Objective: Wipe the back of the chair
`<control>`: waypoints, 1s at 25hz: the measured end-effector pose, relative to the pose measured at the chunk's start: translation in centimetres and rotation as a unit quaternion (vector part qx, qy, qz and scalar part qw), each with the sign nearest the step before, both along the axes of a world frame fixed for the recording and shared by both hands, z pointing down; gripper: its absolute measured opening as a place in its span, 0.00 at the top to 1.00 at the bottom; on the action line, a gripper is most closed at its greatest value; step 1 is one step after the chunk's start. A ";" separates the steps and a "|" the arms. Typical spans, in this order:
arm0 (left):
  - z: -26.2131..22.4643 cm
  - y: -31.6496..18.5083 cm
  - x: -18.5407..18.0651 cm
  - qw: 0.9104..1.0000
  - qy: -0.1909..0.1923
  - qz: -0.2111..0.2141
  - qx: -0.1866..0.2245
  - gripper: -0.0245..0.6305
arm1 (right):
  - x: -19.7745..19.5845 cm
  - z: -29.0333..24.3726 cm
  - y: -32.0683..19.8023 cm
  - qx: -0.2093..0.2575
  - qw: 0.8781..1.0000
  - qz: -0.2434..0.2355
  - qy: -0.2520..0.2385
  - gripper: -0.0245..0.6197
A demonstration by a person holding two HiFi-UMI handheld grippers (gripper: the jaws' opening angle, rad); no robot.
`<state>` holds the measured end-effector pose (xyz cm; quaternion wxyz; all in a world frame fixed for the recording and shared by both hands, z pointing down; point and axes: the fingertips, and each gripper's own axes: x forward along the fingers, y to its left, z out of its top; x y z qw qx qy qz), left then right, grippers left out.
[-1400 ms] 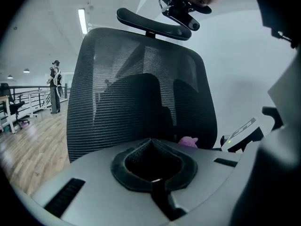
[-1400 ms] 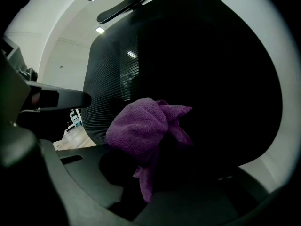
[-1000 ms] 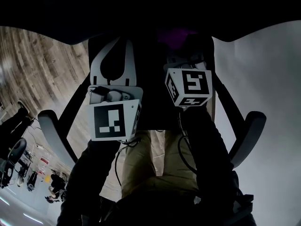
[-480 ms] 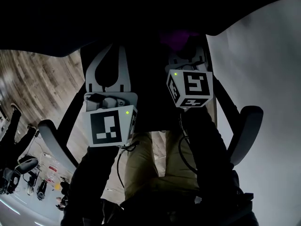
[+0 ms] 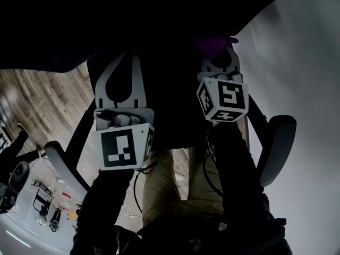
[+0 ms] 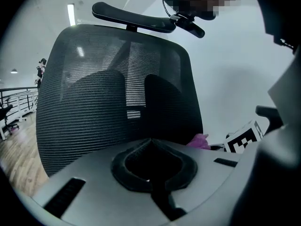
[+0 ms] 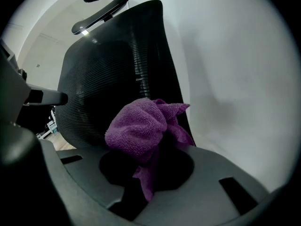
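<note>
Clamped on a bunched purple microfibre cloth (image 7: pixel 137 128), the jaws of the right gripper (image 7: pixel 149 166) leave the wad standing proud of the tips, with a tail hanging down between them. I cannot tell whether the wad is touching anything yet. The jaws of the left gripper (image 6: pixel 151 142) are pressed together on nothing. Both grippers face the black mesh back of the office chair (image 7: pixel 108 74), which rises just beyond them to the curved black headrest (image 6: pixel 134 18). To wipe well, I'd lead with the soft wad rather than the jaw tips, which could snag the weave. The mesh will probably give, so I'd press lightly and make overlapping strokes downward from under the headrest. The chair may swivel, so I'd rest the empty gripper against the frame.
</note>
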<state>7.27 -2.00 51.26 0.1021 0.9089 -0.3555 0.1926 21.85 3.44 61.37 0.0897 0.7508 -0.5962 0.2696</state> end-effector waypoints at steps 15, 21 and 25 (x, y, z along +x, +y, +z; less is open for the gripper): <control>-0.6 -0.1 0.6 1.000 0.003 0.012 0.003 0.95 | 3.2 1.0 1.9 -0.012 0.999 0.048 0.004 0.87; -0.4 0.0 0.1 1.000 0.003 0.011 0.000 0.95 | 3.6 1.7 2.3 -0.023 0.998 0.055 0.007 0.87; -0.6 0.1 0.3 1.000 0.003 0.011 -0.002 0.95 | 4.5 1.6 2.5 -0.028 0.998 0.059 0.009 0.87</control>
